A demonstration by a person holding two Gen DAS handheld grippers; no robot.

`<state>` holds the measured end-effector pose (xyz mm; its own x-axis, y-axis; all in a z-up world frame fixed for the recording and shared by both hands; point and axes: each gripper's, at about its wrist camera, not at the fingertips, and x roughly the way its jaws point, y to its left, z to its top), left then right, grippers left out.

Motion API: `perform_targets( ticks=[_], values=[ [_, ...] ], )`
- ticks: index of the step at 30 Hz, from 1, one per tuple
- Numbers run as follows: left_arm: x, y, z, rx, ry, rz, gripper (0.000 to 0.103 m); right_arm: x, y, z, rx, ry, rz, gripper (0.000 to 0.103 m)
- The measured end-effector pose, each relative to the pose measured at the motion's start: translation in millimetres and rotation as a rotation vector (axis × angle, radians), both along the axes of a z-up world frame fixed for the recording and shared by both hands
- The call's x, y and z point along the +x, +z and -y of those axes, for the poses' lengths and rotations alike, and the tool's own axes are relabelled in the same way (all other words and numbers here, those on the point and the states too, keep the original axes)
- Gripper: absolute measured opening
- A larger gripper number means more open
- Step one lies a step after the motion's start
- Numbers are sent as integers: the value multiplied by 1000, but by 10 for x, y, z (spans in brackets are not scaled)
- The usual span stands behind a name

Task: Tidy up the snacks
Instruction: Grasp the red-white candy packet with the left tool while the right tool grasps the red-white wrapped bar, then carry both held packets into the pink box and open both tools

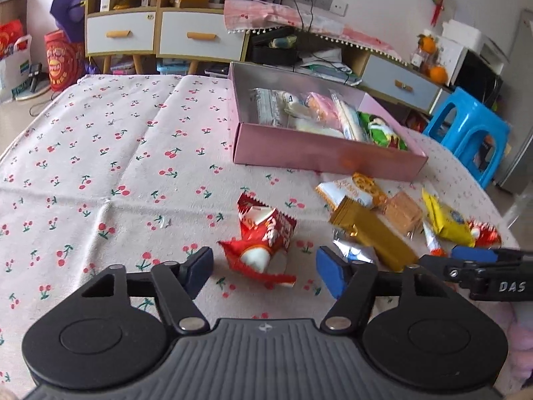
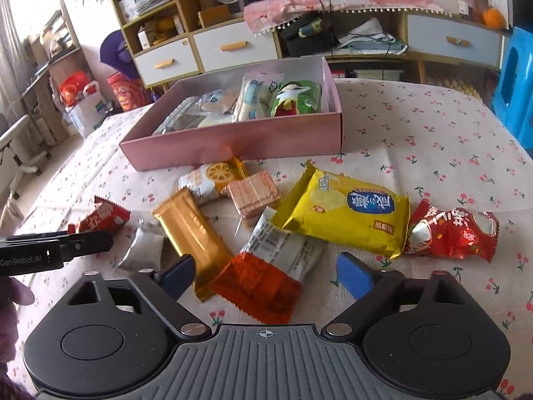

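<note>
My left hand-held gripper hangs spread wide just above the desk, its blue pads on either side of a crumpled red snack packet without touching it. My right hand-held gripper is spread wide too, empty, poised over an orange-and-white packet that lies on the cherry-print cloth. Beside that packet I see a gold bar wrapper, a small silver sachet, a clear-wrapped stack of wafers, a yellow biscuit bag and a second red packet at the far right. A white-and-orange packet lies just in front of the pink box. The box sits further back on the desk, already holding several snacks, a green packet at its right end.
</note>
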<state>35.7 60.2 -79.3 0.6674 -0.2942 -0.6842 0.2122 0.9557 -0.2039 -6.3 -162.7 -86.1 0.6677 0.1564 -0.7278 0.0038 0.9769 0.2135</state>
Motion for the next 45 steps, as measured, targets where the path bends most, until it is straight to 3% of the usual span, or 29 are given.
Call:
perform_targets(
  ticks=[4,9,12,20,31,45],
  values=[
    [54,0,-4,-25,16,-16,55,42,9,18,-2,-21,3,74],
    [96,4,-57,-58,50,-38,47,60,13,28,-47,-42,1,47],
    [97,10,-77,-64,57,-47,40,49,17,23,-62,-37,-4,43],
    [102,55,-97,-80,56,-74,30,50,84,94,22,-41,-39,41],
    [101,129,-76,-86,48,-91,27,27,213,120,133,-38,-54,41],
    [276,390,119,-203,71,-59,27,237,556,87,271,-68,-5,41]
  ],
)
